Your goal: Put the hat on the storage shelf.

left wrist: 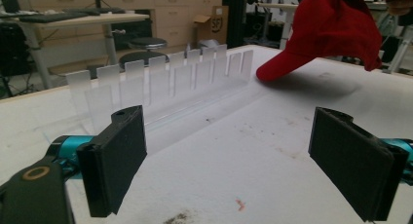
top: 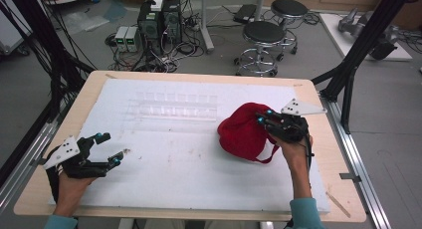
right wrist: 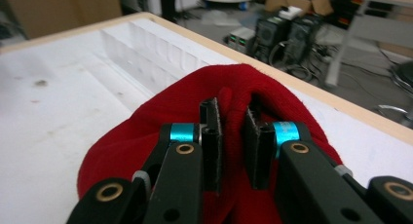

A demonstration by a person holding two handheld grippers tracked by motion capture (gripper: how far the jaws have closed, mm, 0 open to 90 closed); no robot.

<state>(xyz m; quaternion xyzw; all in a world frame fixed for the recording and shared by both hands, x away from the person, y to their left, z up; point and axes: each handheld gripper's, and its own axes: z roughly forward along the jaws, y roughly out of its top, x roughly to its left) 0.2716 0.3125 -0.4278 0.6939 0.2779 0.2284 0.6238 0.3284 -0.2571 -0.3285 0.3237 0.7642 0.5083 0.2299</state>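
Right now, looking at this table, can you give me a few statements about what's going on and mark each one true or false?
1. The right gripper is pinching a fold of the red cap. True.
2. The left gripper is holding the cap too. False: its jaws stand wide apart with nothing between them, and the cap is off at the other side of the table.
3. A clear plastic rack with a row of slots sits on the white sheet. True.
4. The cap lies flat on the table. False: in the left gripper view the cap is lifted, with just the tip of its brim down by the sheet.
5. The cap is blue. False: it is red.
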